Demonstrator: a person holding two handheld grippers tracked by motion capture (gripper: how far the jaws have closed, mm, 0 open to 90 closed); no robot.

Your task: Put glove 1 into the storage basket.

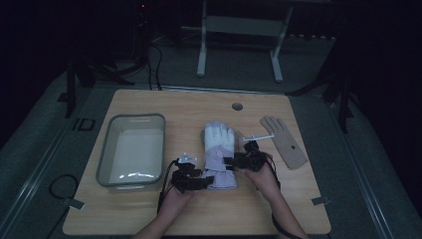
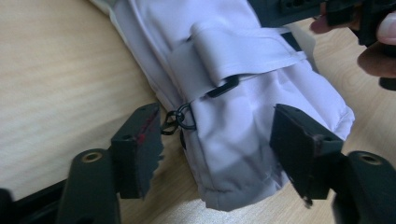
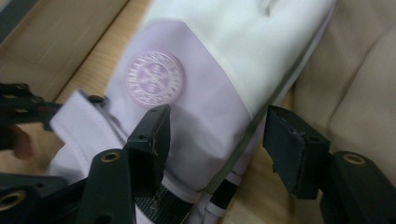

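Glove [image 1: 219, 152] cuff between left tongs [image 2: 219, 154], side between right tongs [image 3: 217, 144]

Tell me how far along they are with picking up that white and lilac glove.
Nothing looks done yet: the glove lies flat on the table, and the clear bin beside it holds nothing. In hand: the left gripper straddles the cuff and the right gripper the glove's side edge, pads not pressing. Left: closing, lifting, placing.
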